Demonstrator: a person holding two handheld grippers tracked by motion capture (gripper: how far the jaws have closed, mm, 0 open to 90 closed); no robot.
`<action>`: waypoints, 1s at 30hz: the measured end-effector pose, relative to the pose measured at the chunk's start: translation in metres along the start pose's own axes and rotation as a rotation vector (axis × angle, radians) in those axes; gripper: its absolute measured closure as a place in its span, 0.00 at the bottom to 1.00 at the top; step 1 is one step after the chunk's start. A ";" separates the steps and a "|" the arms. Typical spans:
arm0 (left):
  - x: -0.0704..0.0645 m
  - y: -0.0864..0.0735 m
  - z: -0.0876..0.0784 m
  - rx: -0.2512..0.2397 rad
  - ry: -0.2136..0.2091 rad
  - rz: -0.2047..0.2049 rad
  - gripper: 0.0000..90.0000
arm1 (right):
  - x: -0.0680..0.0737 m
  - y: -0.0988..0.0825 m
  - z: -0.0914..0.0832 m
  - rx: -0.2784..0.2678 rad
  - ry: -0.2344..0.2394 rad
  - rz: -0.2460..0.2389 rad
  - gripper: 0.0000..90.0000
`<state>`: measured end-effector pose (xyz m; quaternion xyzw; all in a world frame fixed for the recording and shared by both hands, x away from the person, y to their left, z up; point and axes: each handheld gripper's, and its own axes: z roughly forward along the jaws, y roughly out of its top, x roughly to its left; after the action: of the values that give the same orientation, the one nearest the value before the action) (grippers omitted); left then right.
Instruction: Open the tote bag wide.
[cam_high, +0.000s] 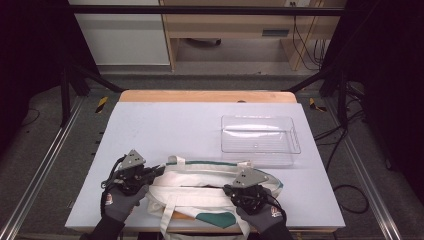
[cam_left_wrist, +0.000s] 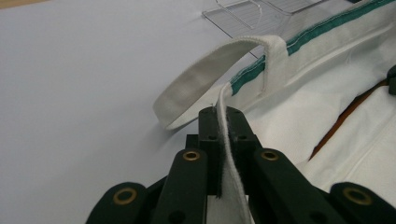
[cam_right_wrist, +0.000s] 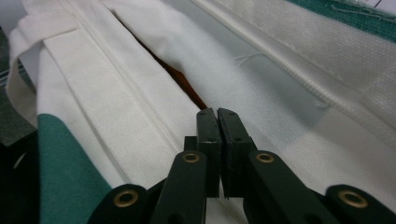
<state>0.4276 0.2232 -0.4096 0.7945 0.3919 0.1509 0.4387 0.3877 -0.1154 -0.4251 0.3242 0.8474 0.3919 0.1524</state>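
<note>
A cream bag (cam_high: 210, 192) with a green band lies flat at the near edge of the white surface (cam_high: 165, 125), its mouth facing away from the person and slightly parted, so that an orange-brown lining shows in the gap. Left tongs (cam_high: 159, 171), held in a gloved left hand (cam_high: 121, 199), sit at the bag's left end; in the left gripper view these tongs (cam_left_wrist: 220, 112) are clamped on the thin edge of the bag's cloth (cam_left_wrist: 229, 158), which runs up between the two black jaws (the jaws stand nearly together, with only the cloth between them). Just beyond that grip, a handle loop (cam_left_wrist: 210, 77) arches off the bag's green-trimmed rim. Right tongs (cam_high: 231, 189), in a gloved right hand (cam_high: 265, 217), rest over the bag's right end; in the right gripper view these tongs (cam_right_wrist: 218, 113) are pressed together just above the cloth beside the mouth gap, and whether any fabric is pinched at their tips cannot be told. A clear tray (cam_high: 260, 135) stands beyond the bag's right half, near it but apart.
</note>
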 end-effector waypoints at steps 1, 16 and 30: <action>0.000 0.000 -0.001 -0.001 0.000 -0.002 0.96 | 0.000 0.001 -0.002 0.003 0.013 0.008 1.00; -0.002 0.001 0.006 -0.065 0.067 -0.077 0.97 | 0.009 -0.026 0.001 0.071 0.144 0.023 1.00; -0.001 0.000 -0.001 -0.115 0.055 -0.087 0.71 | 0.010 -0.027 0.002 0.042 0.146 0.026 0.86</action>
<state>0.4268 0.2228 -0.4090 0.7458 0.4285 0.1757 0.4789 0.3698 -0.1203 -0.4471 0.3088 0.8601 0.3984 0.0780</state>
